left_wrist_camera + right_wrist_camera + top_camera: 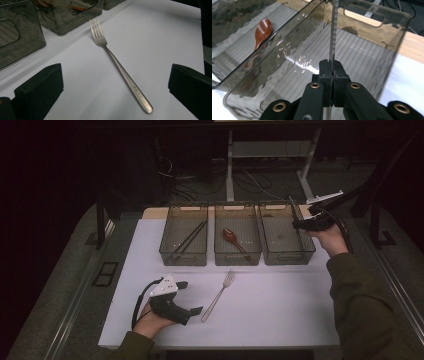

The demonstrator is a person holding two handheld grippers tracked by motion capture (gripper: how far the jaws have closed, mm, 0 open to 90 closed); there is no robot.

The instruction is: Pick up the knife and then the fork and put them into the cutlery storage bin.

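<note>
Here the right gripper (331, 72) holds a knife (333, 32) blade-out over the bin (372, 15)

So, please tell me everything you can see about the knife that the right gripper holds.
The knife is a thin, flat strip of silvery metal with a serrated edge along one side. The right gripper is shut on it, its black fingers pressing both flat faces. The blade rises straight out of the fingers and its tip runs out of the right gripper view. It hangs over the rightmost bin, a smoky transparent plastic tray, without touching it as far as I can tell. Its handle is hidden.
</note>
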